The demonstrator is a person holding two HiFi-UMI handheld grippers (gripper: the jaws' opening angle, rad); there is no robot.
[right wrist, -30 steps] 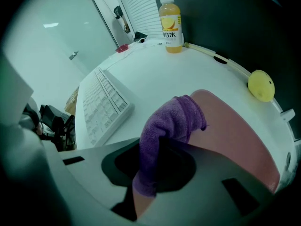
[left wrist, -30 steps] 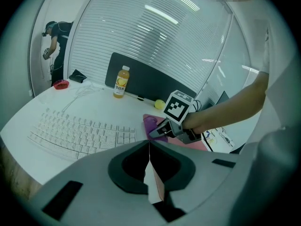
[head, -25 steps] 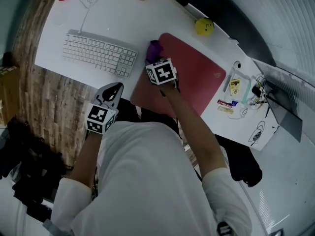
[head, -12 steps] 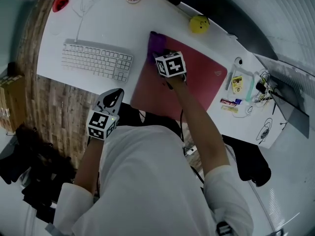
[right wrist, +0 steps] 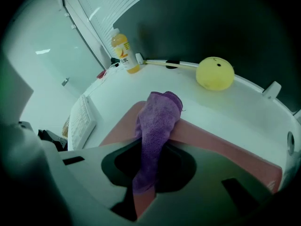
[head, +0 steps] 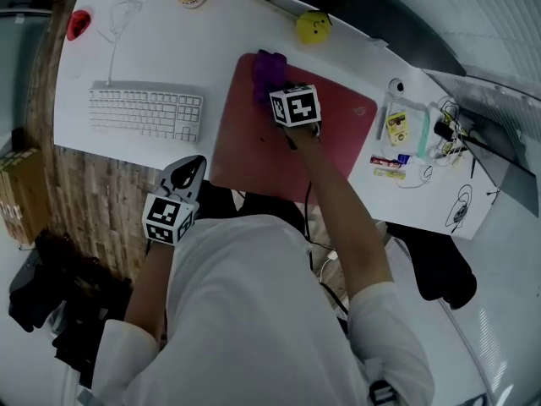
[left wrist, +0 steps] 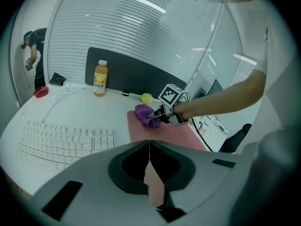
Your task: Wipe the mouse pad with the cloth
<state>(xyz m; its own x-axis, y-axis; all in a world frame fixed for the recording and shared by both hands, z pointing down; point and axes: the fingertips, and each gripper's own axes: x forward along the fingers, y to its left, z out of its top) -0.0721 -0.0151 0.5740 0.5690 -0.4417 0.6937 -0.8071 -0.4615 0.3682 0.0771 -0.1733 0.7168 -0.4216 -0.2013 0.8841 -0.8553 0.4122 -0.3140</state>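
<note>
On the smooth white desk, far left, a flat pale keyboard of small square keys. Just below its right end, off the desk edge, the left gripper, jaws pressed fully together on nothing. Further right, a matte pink-red mouse pad, rectangular with rounded corners. At its far left corner, a fuzzy purple cloth, bunched into a soft roll, one end pinched tight in the right gripper. Beyond, a round yellow ball.
</note>
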